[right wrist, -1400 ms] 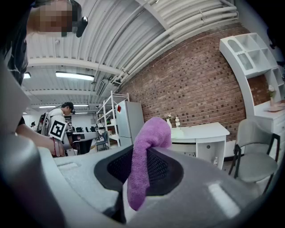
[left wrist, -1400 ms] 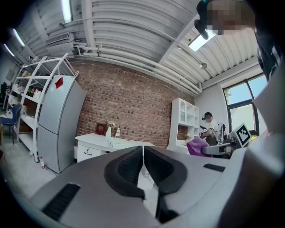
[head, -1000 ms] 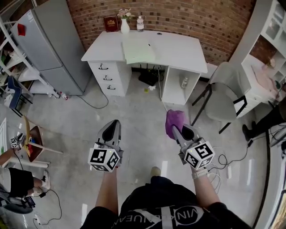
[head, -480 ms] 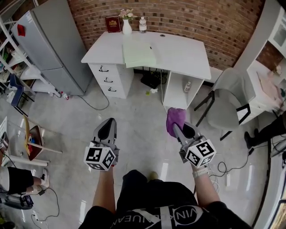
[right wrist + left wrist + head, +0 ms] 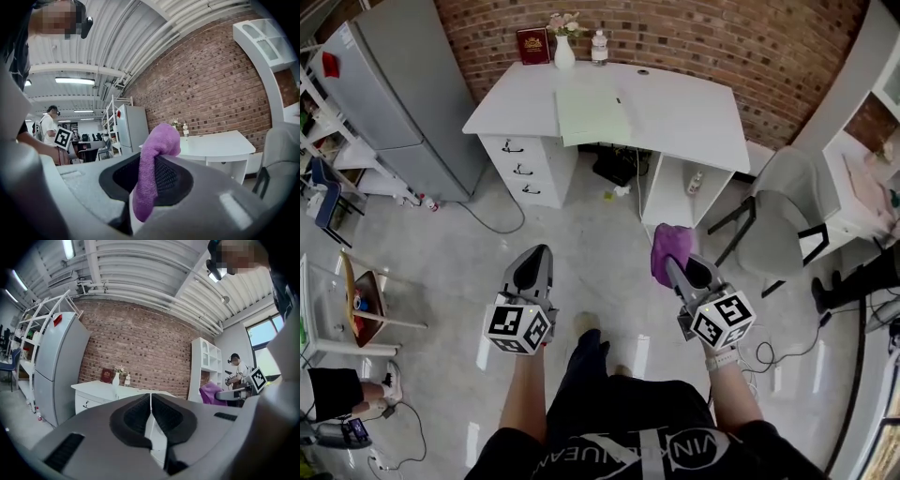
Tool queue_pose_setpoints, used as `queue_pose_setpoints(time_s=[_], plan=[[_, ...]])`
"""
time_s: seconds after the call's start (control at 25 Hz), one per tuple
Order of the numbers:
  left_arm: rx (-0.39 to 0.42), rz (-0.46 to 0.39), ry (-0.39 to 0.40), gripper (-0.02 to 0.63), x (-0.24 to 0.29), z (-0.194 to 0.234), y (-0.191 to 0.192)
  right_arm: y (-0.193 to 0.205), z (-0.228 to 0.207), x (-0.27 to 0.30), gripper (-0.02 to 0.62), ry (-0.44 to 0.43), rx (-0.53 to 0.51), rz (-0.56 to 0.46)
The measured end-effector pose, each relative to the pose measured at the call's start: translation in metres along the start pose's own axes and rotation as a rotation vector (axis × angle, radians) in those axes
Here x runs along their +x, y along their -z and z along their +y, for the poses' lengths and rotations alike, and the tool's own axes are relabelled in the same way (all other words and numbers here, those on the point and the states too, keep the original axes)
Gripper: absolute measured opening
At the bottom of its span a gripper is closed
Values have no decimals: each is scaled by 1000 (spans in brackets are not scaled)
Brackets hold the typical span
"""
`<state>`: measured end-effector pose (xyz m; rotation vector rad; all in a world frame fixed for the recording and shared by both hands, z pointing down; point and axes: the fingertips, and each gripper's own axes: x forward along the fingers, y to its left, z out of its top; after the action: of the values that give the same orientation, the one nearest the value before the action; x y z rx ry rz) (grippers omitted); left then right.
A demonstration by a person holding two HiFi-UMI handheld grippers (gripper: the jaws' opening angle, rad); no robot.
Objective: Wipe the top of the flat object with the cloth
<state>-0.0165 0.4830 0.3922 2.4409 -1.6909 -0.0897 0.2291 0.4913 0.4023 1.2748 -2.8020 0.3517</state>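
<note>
Head view looks steeply down on a person standing on a pale, glossy floor [image 5: 591, 234], with a gripper in each hand held out about level in front of the body. The left gripper [image 5: 538, 255] has its jaws pressed together with nothing between them; the left gripper view shows the dark pads meeting along a thin seam. The right gripper [image 5: 673, 267] pinches a purple cloth [image 5: 669, 246]. The cloth bunches over the jaw tips, and in the right gripper view it hangs down as a folded strip between the pads. The two grippers are well apart, one to the left and one to the right of the person's legs.

Farther off, a white desk [image 5: 694, 117] stands against a brick wall [image 5: 750, 42], with drawers [image 5: 525, 167] on its left side. The flat object, a pale green pad [image 5: 591, 112], lies on the desk top left of centre and reaches the near edge. A red book [image 5: 532, 45], a white vase [image 5: 563, 52] with flowers and a clear bottle [image 5: 599, 49] stand along the far edge. A grey fridge [image 5: 403, 94] stands left of the desk, and a grey chair [image 5: 773, 225] stands near its right end. Both grippers and the cloth are well apart from the desk, and nothing touches the pad.
</note>
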Motion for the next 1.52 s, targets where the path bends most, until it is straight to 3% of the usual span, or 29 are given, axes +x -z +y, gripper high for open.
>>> queue_pose_setpoints(time_s=[0.32, 0.8, 1.12, 1.52], plan=[[-13, 19, 43, 14, 77, 53, -11, -26, -39, 76, 63, 46, 7, 6], [-25, 63, 76, 14, 148, 131, -12, -29, -57, 179, 63, 67, 42, 33], [-40, 83, 95, 14, 179, 155, -4, -22, -66, 210, 63, 83, 73, 52], [-43, 95, 62, 15, 237, 179, -2, -38, -123, 268, 63, 66, 100, 27]])
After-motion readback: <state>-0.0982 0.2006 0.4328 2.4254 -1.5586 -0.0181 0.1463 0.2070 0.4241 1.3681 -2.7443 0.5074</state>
